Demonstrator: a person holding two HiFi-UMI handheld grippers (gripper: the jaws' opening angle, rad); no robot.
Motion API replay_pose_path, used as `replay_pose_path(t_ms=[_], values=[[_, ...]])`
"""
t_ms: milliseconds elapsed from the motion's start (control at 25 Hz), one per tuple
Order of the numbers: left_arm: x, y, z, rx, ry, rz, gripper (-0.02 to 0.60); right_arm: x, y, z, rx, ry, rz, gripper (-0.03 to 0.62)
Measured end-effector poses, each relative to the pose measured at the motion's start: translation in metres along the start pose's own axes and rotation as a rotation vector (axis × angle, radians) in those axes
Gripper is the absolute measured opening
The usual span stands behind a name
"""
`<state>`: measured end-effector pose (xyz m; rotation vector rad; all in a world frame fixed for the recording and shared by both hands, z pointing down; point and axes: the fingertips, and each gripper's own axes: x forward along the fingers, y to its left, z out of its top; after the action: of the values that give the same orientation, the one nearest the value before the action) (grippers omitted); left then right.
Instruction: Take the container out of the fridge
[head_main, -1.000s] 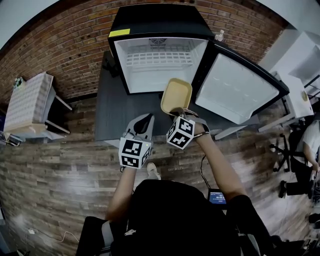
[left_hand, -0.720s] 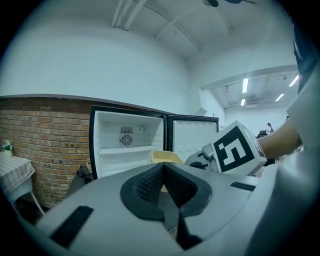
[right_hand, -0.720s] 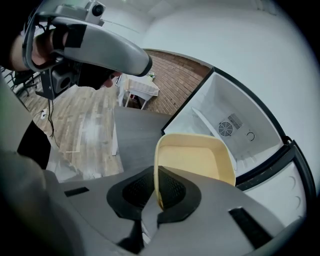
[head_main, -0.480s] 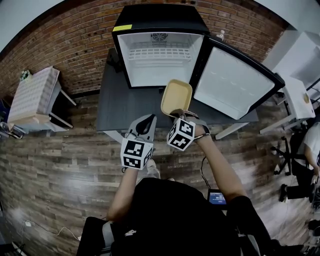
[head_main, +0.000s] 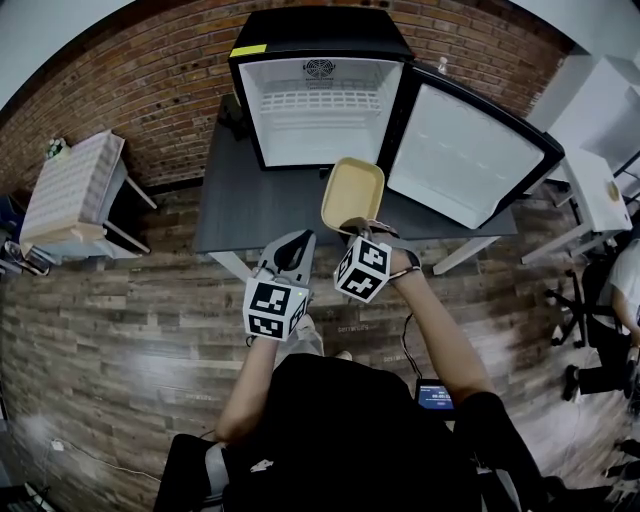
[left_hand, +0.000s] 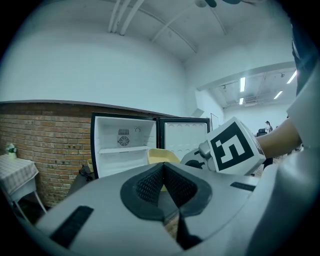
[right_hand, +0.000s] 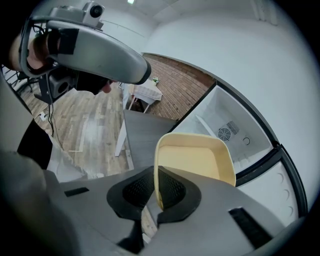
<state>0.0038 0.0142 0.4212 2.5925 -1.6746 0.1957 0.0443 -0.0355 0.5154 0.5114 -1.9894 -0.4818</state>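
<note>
one open fridge door (head_main: 462, 152) near container (head_main: 352, 193)

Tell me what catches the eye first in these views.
The pale yellow container stands out, clear of the fridge and held by its rim in the right gripper. Behind it the mini fridge sits on a dark table, its door swung wide to the right. The left gripper is shut and empty.

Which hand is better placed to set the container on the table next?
Right, probably: the right gripper is shut on the container at its rim, over the table. The left gripper is shut and empty.
</note>
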Motion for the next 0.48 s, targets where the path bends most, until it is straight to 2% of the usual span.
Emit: replay_pose_path(t_ms=[280,480], values=[[-0.012,-0.007,-0.003,-0.009,-0.001,-0.005,0.014,-0.006,0.01,-0.003,-0.03,0.013,-0.02,0.049],[-0.015,-0.009,-0.002,0.006,0.003,-0.001,0.014,-0.012,0.013,-0.002,-0.007,0.001,-0.01,0.049]])
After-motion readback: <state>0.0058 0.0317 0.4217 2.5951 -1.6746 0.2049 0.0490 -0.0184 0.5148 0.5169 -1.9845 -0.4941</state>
